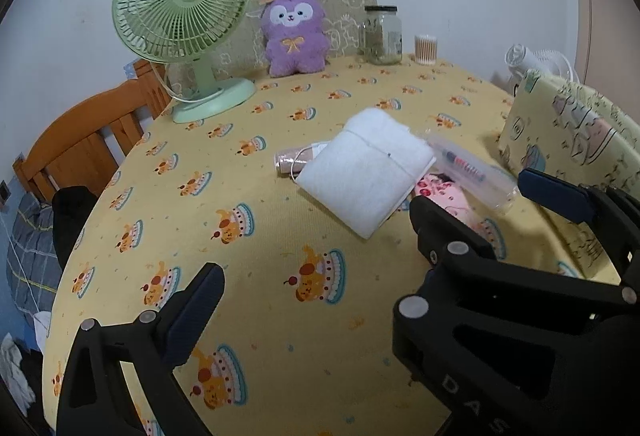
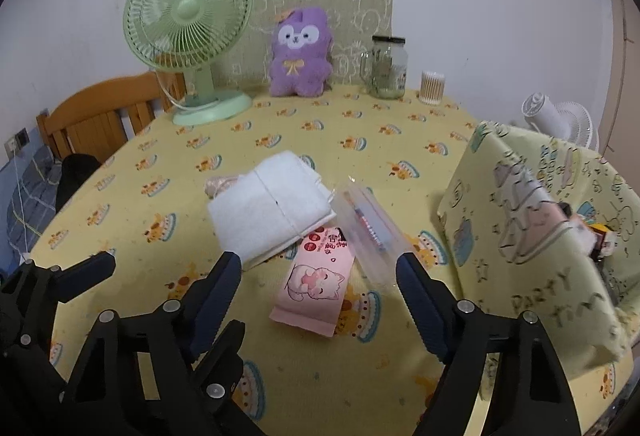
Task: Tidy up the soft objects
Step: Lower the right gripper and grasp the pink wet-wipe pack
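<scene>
A folded white towel [image 2: 269,204] lies mid-table on the yellow cloth [image 2: 304,368]. A small beige roll [image 1: 289,160] peeks from under the towel's far-left edge. A clear case [image 2: 370,232] leans on the towel's right side, and a pink packet [image 2: 316,286] lies partly under the towel's near corner. Far behind the towel a purple plush [image 2: 301,53] sits against a board, with a green fan [image 2: 188,35] to its left and a jar [image 2: 388,65] to its right. Right of the towel stands a fabric bin [image 2: 532,236].

The right gripper [image 2: 320,272] hovers just near of the towel, jaws wide and empty, straddling the packet without touching it. The left gripper [image 1: 316,248] – jaws wide, nothing held – hangs near-left of the towel.
</scene>
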Demonstrator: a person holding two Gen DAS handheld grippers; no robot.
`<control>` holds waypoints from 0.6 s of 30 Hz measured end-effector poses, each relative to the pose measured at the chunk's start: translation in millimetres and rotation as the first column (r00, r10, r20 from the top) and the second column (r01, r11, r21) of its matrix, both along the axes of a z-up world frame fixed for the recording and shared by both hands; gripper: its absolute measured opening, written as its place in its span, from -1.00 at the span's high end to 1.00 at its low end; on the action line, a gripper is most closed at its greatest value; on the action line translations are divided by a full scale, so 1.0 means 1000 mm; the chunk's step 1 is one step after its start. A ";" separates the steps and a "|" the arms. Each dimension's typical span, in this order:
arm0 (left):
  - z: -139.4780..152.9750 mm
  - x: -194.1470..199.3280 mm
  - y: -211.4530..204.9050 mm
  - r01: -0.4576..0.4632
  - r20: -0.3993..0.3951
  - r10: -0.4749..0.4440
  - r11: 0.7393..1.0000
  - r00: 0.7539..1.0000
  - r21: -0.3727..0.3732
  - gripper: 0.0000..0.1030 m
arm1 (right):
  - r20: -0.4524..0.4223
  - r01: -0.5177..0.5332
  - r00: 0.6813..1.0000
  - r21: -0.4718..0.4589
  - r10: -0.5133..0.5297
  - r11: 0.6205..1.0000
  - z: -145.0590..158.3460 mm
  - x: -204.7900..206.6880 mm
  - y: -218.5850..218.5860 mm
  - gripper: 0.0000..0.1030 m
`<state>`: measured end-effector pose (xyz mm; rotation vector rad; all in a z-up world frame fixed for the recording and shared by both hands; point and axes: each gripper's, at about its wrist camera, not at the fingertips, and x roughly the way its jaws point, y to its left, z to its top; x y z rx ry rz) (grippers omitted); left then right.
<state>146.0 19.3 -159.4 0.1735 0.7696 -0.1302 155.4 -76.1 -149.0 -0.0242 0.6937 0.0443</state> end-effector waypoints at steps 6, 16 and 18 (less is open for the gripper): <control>-0.006 0.014 -0.001 0.022 -0.052 -0.022 1.000 0.998 -0.002 -0.95 | -0.086 0.017 0.996 0.005 -0.016 1.000 -0.011 0.020 0.000 -0.42; -0.012 0.026 -0.002 0.026 -0.106 -0.026 1.000 0.994 0.001 -0.94 | -0.181 -0.011 0.983 0.013 0.013 1.000 -0.023 0.037 0.000 0.08; -0.010 0.025 -0.003 0.034 -0.099 -0.033 0.999 0.995 0.008 -0.94 | -0.178 -0.010 0.984 0.017 0.013 1.000 -0.022 0.036 -0.001 0.12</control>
